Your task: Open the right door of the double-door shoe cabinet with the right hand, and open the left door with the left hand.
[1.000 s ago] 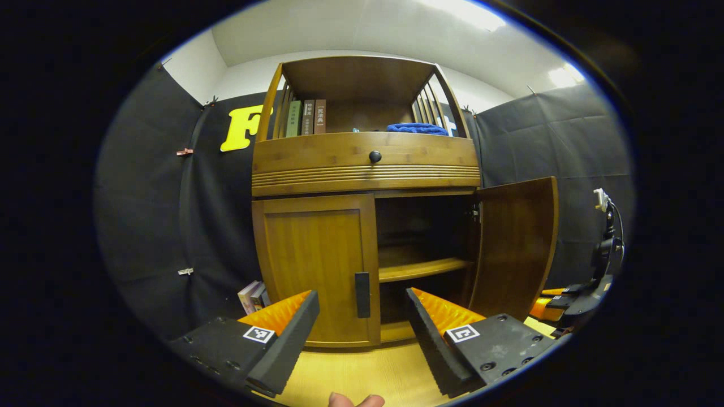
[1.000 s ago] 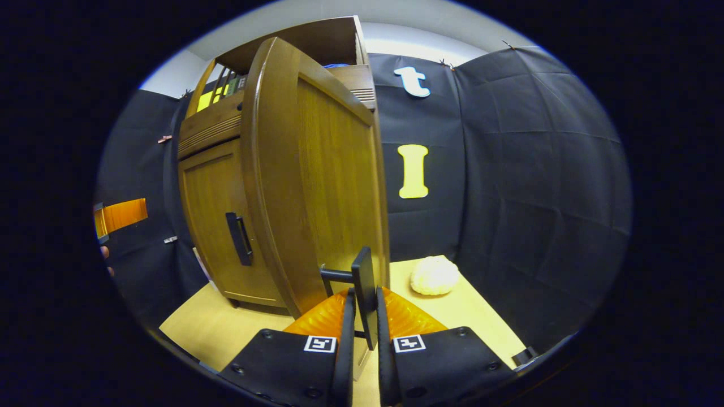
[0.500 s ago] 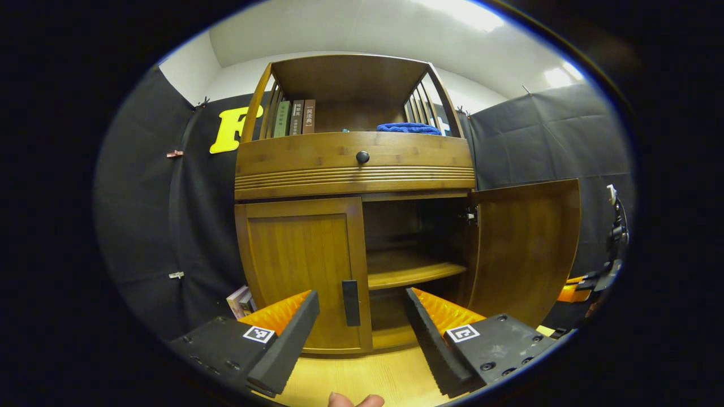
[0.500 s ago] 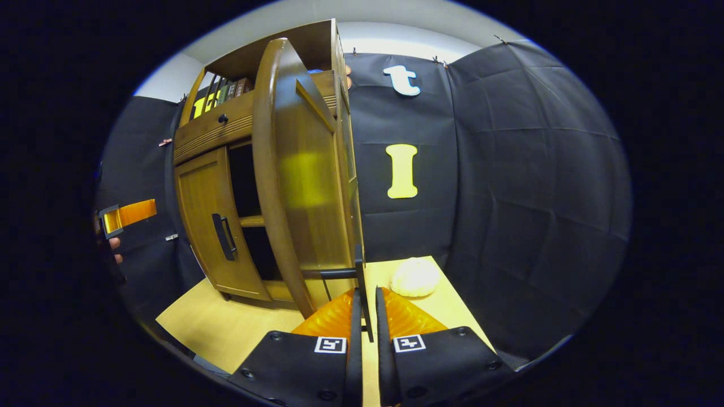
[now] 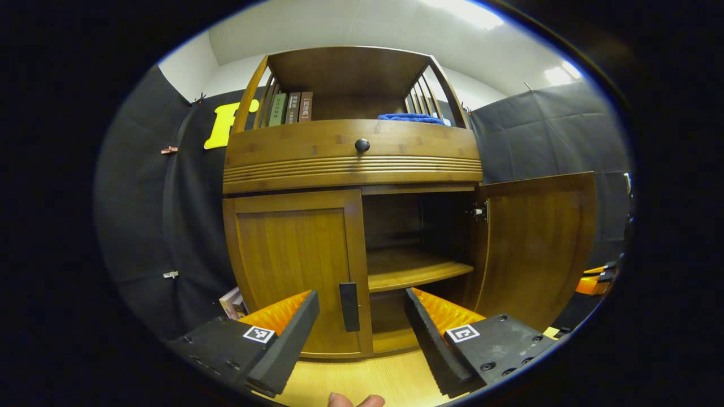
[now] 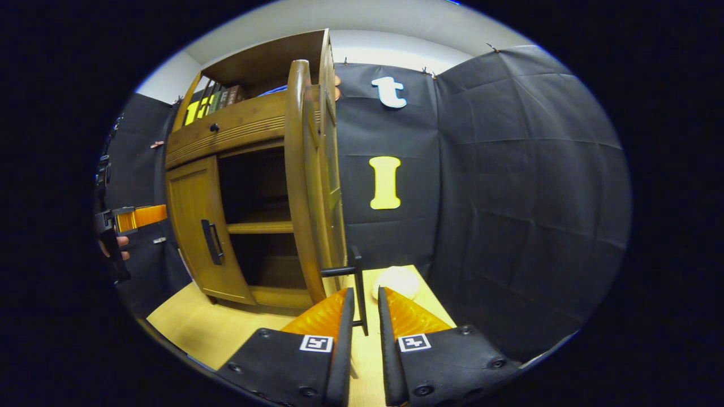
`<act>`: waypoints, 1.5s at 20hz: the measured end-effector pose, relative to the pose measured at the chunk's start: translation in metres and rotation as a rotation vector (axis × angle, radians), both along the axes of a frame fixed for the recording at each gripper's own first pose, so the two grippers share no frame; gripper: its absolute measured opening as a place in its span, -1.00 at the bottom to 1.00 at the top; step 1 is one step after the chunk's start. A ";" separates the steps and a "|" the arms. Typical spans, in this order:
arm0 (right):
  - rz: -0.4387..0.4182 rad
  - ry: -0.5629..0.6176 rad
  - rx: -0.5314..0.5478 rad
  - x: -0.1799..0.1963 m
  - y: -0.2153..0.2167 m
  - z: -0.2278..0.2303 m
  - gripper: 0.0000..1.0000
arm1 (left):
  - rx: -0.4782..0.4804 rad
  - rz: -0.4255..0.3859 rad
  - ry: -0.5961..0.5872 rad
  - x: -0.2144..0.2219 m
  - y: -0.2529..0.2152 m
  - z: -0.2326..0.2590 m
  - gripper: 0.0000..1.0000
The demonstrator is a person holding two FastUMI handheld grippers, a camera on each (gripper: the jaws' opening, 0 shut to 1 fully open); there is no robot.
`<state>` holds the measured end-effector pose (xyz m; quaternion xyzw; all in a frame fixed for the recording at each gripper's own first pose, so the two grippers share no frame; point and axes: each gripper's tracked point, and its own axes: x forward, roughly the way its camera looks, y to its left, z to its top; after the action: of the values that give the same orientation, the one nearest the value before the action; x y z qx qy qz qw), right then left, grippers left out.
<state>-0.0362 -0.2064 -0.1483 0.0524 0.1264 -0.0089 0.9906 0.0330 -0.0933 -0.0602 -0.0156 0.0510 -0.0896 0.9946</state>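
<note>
Left gripper view: tall brown wooden double-door shoe cabinet [image 5: 350, 164] standing on a pale wooden floor [image 5: 362, 379], against black cloth. Left door [image 5: 294, 265], panelled wood, closed; its dark vertical bar handle [image 5: 349, 307] sits at the door's inner edge. Right door [image 5: 537, 243] swung wide open to the right, inner face showing. Lower compartment open, one wooden shelf [image 5: 416, 271] across it. Above the doors, a ribbed drawer front with a round dark knob [image 5: 362, 145]. Top open shelf holds upright books [image 5: 291, 107] at left and a folded blue cloth [image 5: 412, 117] at right. A few books [image 5: 233, 302] lean on the floor at the cabinet's left foot.

Left gripper [image 5: 359, 333]: jaws spread wide, holding nothing; the left door's handle appears between the fingers, farther off and apart from both.

Right gripper view: right gripper [image 6: 362, 333], jaws drawn close with a narrow gap; the right door's dark bar handle [image 6: 356, 282] stands in that gap. Whether both fingers press on it, I cannot tell. The right door [image 6: 308, 186] is seen edge-on, open. A pale rounded object [image 6: 396, 282] lies on the floor beyond the handle. At the far left edge, the other gripper [image 6: 136, 217] and a hand [image 6: 110, 249] holding it.
</note>
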 end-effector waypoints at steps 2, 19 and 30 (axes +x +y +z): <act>-0.061 -0.041 -0.022 -0.004 -0.012 0.014 -0.37 | 0.006 0.016 0.011 0.017 0.002 -0.011 0.89; -0.238 -0.084 -0.065 -0.068 -0.040 0.059 0.96 | 0.007 0.071 0.102 0.152 -0.008 -0.117 0.41; -0.201 -0.093 -0.059 -0.064 -0.006 0.063 0.95 | -0.021 0.035 0.129 0.131 -0.003 -0.123 -0.34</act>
<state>-0.0998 -0.2124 -0.0858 0.0362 0.0741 -0.1094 0.9906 0.1640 -0.0967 -0.1831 -0.0328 0.1138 -0.0713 0.9904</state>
